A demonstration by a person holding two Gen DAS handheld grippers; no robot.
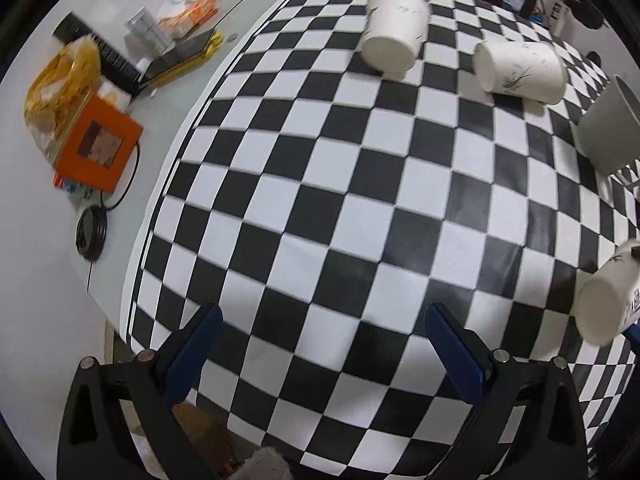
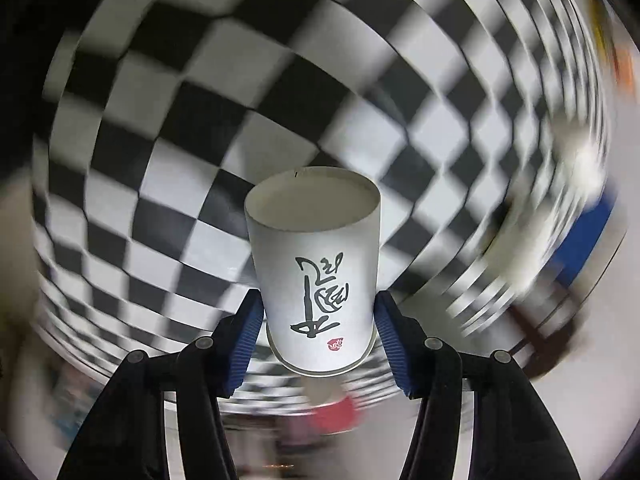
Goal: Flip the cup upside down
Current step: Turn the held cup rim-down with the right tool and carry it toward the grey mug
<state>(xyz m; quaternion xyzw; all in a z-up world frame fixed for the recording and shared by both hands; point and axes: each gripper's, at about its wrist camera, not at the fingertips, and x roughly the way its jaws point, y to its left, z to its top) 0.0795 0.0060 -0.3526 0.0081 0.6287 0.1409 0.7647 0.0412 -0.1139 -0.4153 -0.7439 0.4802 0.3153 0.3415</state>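
Note:
My right gripper [image 2: 318, 320] is shut on a white paper cup [image 2: 316, 272] with black calligraphy, gripped near its rim, base pointing away from me, above the checkered cloth [image 2: 168, 128]; the background is motion-blurred. The same held cup shows at the right edge of the left wrist view [image 1: 608, 300]. My left gripper [image 1: 320, 320] is open and empty above the checkered cloth [image 1: 320, 200]. Two white cups [image 1: 394, 28] [image 1: 520, 70] stand with their bases up at the far side. A grey cup [image 1: 610, 128] sits at the right.
On the bare white table to the left lie an orange box [image 1: 98, 148], a plastic bag of snacks [image 1: 60, 80], a black cable coil [image 1: 91, 232], a black comb-like item [image 1: 100, 48] and tissue packs [image 1: 188, 12]. Chairs stand beyond the far edge.

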